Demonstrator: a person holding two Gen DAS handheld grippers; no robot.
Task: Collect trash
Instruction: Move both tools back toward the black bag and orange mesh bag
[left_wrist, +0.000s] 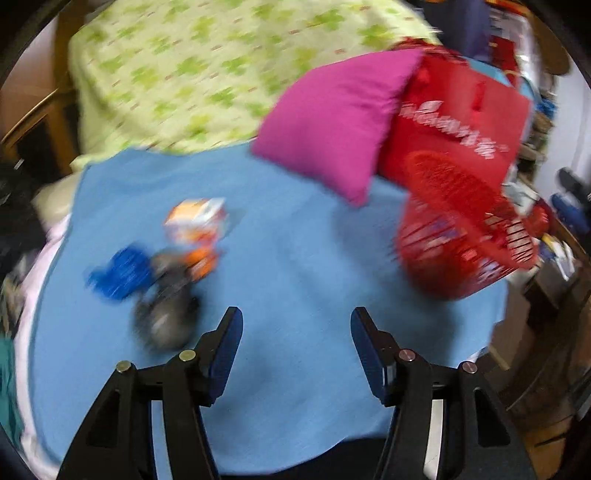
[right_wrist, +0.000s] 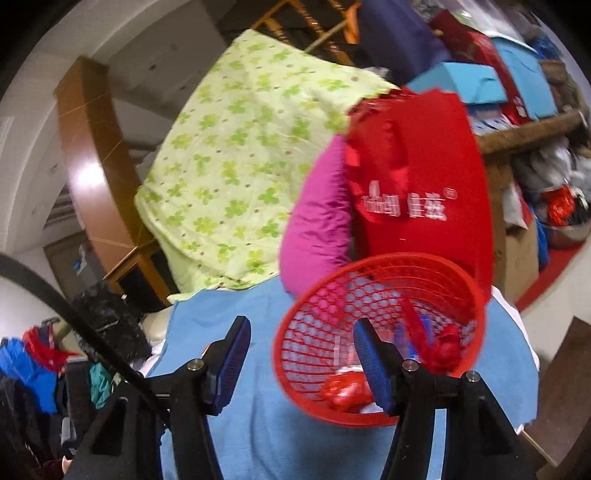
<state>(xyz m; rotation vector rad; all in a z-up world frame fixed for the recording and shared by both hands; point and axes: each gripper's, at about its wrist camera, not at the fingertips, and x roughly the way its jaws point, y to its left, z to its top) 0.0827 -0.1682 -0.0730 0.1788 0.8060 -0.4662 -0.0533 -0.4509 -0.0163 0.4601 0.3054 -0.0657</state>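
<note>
two grippers, both empty, jaws apart
left gripper (left_wrist: 296, 325) should reach the wrappers (left_wrist: 192, 229); right gripper (right_wrist: 302, 334) sits beside the red basket (right_wrist: 380, 325).

Each tool, the left tool (left_wrist: 296, 317) and the right tool (right_wrist: 301, 326), had 2 black arms, silver screws and blue ribbed pads.

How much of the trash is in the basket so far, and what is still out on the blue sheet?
Done: the red mesh basket already holds crumpled red wrappers. In hand: nothing; the left claw and right claw are open and empty. Left: an orange and white packet, a blue wrapper and a blurred grey piece lie on the blue sheet.
</note>
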